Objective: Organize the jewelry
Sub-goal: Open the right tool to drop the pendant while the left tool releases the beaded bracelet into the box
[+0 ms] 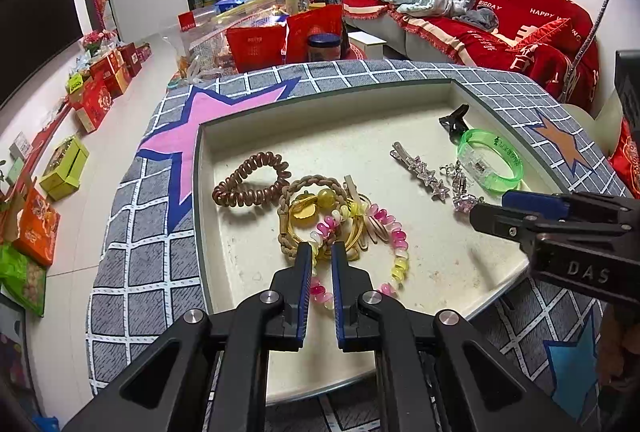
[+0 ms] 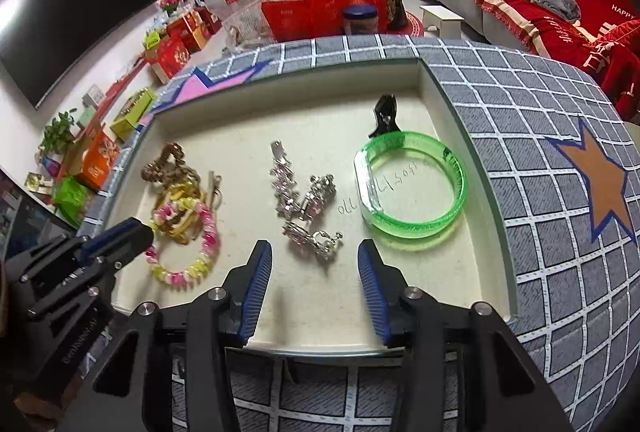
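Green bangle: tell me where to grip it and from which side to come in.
Grip the green bangle across its near rim, one finger inside the ring and one outside, coming down from above with the right gripper. It lies flat on the tray, so its band is thin from the side, and the black clip crowds its far edge.

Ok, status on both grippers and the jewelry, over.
Left gripper pinching the pink-yellow bead bracelet. Right gripper open, empty, above the rhinestone clips. Nothing blocking.
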`<state>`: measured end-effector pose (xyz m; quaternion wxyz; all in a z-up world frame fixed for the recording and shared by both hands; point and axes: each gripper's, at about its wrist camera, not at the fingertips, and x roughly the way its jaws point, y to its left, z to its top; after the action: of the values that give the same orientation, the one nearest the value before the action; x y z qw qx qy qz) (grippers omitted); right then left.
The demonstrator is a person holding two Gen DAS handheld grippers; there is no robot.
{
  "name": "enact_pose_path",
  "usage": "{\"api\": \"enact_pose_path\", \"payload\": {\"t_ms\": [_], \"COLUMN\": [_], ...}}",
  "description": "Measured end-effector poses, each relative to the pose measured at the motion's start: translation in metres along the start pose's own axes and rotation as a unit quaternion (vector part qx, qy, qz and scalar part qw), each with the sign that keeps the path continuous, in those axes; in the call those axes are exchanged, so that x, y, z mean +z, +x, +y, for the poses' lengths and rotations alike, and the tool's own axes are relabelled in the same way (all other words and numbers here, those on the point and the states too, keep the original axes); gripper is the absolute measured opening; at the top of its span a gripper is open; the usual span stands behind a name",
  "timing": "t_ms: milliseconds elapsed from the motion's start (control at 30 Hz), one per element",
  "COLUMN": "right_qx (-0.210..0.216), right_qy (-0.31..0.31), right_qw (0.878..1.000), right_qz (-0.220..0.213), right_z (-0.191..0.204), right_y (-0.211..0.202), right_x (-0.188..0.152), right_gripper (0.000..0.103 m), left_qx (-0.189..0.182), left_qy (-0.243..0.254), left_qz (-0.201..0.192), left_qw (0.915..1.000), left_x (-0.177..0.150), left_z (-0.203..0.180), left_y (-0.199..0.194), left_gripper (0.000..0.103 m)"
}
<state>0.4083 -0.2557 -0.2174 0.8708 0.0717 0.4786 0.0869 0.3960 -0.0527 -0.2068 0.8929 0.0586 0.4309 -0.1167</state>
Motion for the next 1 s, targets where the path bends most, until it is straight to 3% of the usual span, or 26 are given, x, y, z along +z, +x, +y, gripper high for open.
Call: {"api": "enact_pose_path", "payload": {"t_ms": [200, 533, 1000], "right_qx": [0.007, -0.008, -0.043], "right_qy": [0.0, 0.001, -0.015], "right_qw": [1.0, 1.0, 0.998], "right_qz": [-0.018, -0.03, -0.042], "right_z": [0.005, 0.005, 0.006], "right_y": [-0.015, -0.028, -0.036], "right_x": [0.003, 0.006, 0.006], "right_gripper": [0.058, 0.059, 0.059], "left_qx": [0.011, 0.049, 0.06], "left_qy": [0.003, -0.022, -0.031], "left_qz": [-0.022, -0.041, -0.036], "left_qw": [0.9997, 0.9977, 0.9971], "left_x": [0.002, 0.002, 0.0], "left_z": [-0.003, 0.004, 0.008], "left_y": [-0.013, -0.029, -0.034], "left_gripper": [0.027, 0.028, 0.028]}}
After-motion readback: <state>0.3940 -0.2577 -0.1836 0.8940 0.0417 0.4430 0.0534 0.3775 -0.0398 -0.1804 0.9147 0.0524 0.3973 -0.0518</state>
